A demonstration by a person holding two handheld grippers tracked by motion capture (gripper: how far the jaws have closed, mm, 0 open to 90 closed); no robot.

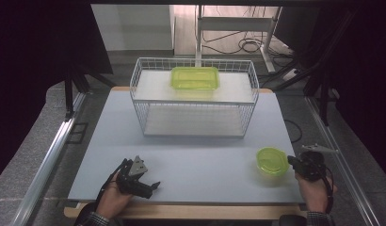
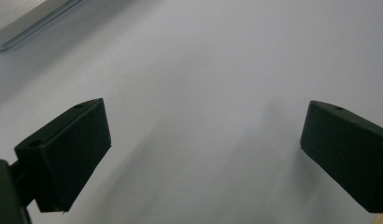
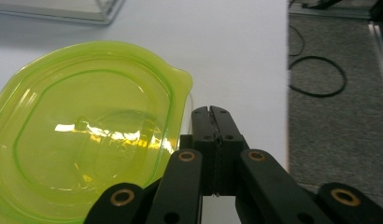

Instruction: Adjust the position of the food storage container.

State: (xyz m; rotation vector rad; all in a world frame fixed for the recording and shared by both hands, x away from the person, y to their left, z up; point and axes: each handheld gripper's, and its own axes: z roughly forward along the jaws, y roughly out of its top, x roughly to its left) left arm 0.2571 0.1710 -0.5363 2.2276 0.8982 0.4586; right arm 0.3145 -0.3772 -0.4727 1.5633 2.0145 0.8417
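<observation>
My right gripper (image 3: 212, 112): nearest the lens in the right gripper view, jaws pressed flat together with nothing between them; their tip sits just beside the lid's rim, and I can't tell whether it touches.
Round lid (image 3: 87, 130): translucent yellow-green plastic, glossy, with a raised inner ring and a small pointed tab at its edge; it lies flat on the table (image 1: 191, 165) near the right front corner.
My left gripper (image 2: 203, 140): jaws spread wide over bare table, holding nothing, well apart from the lid.
Wire basket (image 1: 193, 96): white, at the table's far side.
Rectangular container (image 1: 195, 78): same yellow-green, resting inside the basket.
</observation>
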